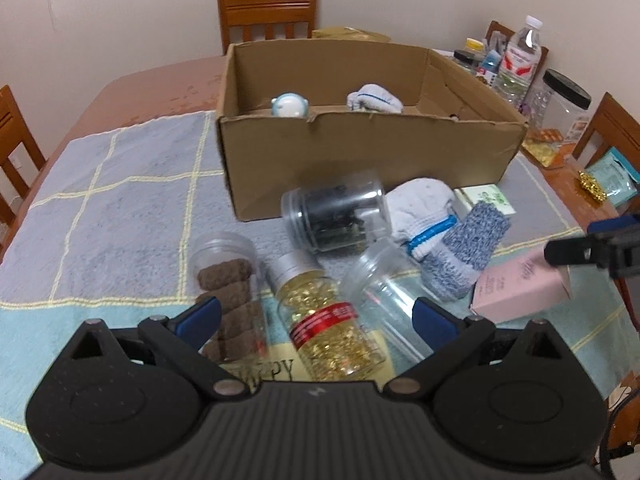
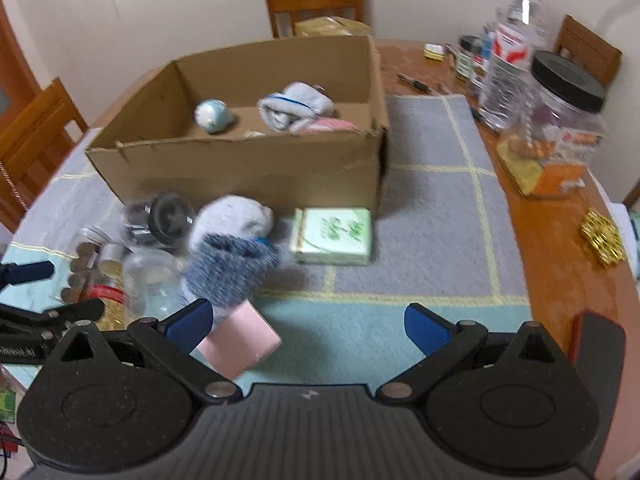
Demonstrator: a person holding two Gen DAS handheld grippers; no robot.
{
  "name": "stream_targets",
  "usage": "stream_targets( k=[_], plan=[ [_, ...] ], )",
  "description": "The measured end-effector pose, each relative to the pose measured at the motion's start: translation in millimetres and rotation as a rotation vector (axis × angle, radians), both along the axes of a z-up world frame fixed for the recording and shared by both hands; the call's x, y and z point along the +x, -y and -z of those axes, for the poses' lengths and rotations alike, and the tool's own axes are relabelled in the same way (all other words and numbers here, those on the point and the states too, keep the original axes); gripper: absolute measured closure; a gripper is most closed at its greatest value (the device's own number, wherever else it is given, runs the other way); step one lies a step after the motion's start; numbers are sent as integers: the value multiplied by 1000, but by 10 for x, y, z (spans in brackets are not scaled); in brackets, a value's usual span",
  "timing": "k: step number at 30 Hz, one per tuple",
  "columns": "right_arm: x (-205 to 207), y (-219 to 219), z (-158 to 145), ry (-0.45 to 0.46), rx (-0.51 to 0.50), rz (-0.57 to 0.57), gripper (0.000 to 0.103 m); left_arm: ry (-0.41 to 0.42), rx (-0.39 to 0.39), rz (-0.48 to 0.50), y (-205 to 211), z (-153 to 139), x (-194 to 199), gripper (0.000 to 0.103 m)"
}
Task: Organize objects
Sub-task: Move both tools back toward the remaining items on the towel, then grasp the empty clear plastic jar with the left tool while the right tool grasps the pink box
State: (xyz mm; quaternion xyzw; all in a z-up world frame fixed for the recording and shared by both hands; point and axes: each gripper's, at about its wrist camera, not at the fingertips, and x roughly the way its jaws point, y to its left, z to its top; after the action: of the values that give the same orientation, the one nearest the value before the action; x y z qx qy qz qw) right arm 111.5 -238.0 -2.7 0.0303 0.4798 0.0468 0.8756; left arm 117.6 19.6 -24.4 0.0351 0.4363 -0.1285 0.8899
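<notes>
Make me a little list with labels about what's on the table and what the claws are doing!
In the box: a small round toy, a white sock
In front of the box: jars, a pill bottle, socks, a green box, a pink box
Underneath: a checked cloth
Left claw: open, holding nothing, above the pill bottle
Right claw: open, holding nothing
</notes>
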Motion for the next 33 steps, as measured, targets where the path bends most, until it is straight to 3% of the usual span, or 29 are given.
stream_targets(
  k=[6,11,19,24,33],
  plan=[
    [-118,117,154,-50,7,51,0,-3,-21,63,81,-3,19,2],
    [-216,58,344,-105,34,6,0,-2,-28,125,128,-23,-5,2],
    [-352,51,643,-172,-66,7,0,-9,-16,261,277,-44,5,2],
    [-361,248,712,-171,-90,95,0,-22,-9,300,300,-9,72,2],
    [-412,287,740,-152,-72,87,0,-53,13,395,477,76,341,2]
  ],
)
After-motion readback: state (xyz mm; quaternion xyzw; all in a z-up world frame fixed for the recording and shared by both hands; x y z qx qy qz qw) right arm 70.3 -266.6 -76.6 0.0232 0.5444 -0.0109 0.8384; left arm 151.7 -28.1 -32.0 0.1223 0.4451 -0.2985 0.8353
